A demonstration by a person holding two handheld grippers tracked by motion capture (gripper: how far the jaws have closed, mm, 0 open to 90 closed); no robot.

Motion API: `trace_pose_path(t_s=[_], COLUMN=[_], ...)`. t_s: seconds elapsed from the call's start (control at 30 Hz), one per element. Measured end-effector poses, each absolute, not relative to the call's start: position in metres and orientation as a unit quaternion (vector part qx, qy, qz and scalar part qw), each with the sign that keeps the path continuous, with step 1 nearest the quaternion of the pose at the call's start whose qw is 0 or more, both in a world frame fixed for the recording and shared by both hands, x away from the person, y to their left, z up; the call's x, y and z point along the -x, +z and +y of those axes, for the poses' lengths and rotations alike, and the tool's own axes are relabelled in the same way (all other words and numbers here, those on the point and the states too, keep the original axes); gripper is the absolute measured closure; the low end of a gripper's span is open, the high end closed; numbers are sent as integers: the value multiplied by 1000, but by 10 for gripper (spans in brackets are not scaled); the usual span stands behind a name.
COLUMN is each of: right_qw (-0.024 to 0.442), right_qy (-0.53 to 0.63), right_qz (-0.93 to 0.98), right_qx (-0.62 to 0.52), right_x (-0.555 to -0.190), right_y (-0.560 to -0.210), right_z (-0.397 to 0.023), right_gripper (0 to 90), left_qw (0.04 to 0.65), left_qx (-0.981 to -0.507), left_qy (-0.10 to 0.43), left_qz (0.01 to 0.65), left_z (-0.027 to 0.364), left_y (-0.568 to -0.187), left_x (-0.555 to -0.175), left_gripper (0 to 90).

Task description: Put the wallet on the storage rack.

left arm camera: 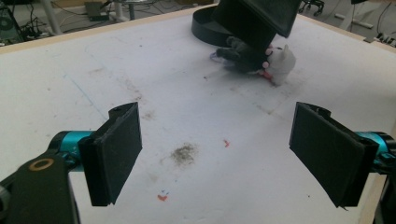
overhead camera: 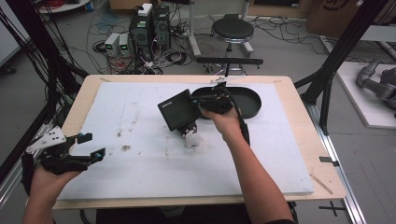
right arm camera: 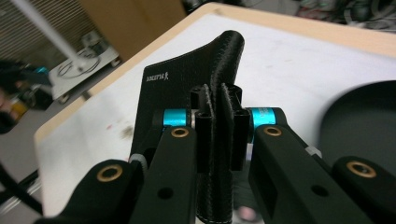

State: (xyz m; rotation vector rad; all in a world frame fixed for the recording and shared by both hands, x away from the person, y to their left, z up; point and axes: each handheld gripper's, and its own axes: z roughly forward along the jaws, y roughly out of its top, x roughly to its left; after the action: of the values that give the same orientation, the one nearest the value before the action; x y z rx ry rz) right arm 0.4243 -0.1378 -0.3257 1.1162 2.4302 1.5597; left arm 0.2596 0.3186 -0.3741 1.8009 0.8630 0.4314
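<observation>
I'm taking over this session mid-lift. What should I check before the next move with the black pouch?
1. Right gripper clamped on the pouch: ok, jaws pinch its edge.
2. Pouch clear of the table: ok, it hangs tilted above the white mat.
3. Small white toy clear of the pouch: cannot tell, it sits right beneath.
4. Black tray free to receive: ok, its visible part looks empty.
5. Left gripper out of the way: ok, open, at the mat's left edge.

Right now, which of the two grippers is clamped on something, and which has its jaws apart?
The right gripper is clamped on the black pouch; the left gripper holds nothing, jaws wide apart.
</observation>
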Motion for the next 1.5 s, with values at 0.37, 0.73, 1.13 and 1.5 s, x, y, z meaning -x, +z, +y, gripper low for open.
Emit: trace_pose_path(t_s=[0.37,0.73,1.13,1.5], right_qw=[41,62,71,75], right_qy=[519,512,496,469], right_qz=[744,728,718,702], right_qx=[-418,-452,-483,-530], right_x=[-450,-474,-492,-509], right_y=[-319,-322,-351,-380], right_z=[-189,-216,-226,-238], right_gripper=[859,859,858,858], left_qw=[519,525,520,519], left_qx=[-758,-757,-762,-762], left_qy=[173,179,170,167], left_qz=[356,347,346,349], left_z=[310,301,296,295], left_y=[-377,-376,-379,-381], left_x=[-268,-268,-270,-271], left_gripper=[170,170,169,169])
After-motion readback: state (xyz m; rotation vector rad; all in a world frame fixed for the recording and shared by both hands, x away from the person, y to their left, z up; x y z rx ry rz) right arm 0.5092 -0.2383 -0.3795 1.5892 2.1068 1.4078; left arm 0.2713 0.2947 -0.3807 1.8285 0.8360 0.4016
